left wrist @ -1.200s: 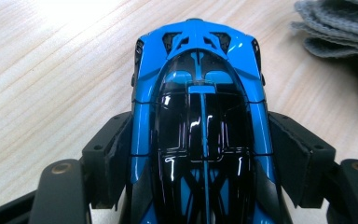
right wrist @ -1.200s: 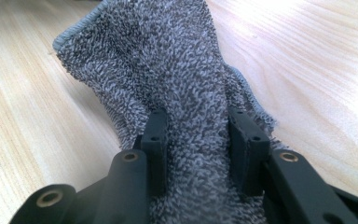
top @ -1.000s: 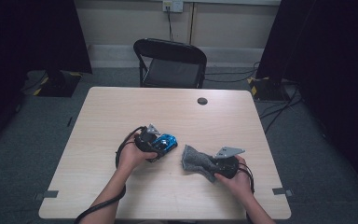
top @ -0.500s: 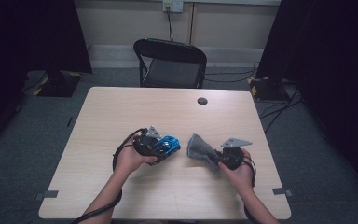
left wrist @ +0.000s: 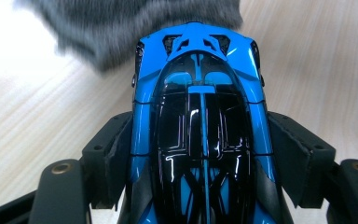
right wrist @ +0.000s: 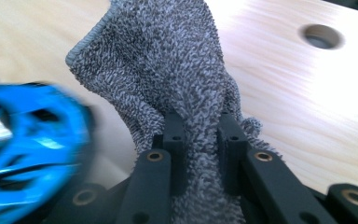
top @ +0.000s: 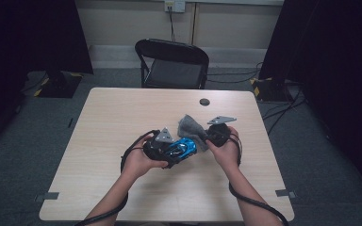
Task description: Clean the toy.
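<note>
The pale wooden surface fills the middle of the high view, with a black folding chair pushed up at its far edge and a small round cable hole near that edge. Above the surface's centre the person's two hands have drawn together: a second ago they were set well apart and nearer the person, and now the right one has swung in toward the left and away from the near edge, so the cloth meets the car. The left gripper is clamped on the flanks of a glossy blue and black toy car, its jaws pressing either side of the body, and it holds the car off the surface, nose pointing toward the other hand. The right gripper has just finished closing its jaws and now pinches a bunched fold of a grey terry cloth, which stands up from the jaws in a loose peak. In the left gripper view the cloth's fuzzy edge lies over the car's front end, touching or all but touching it. I judge that the wiping of the car is about to begin, starting at the nose; the car looks slick, so the left grip must stay firm as the cloth rubs.
</note>
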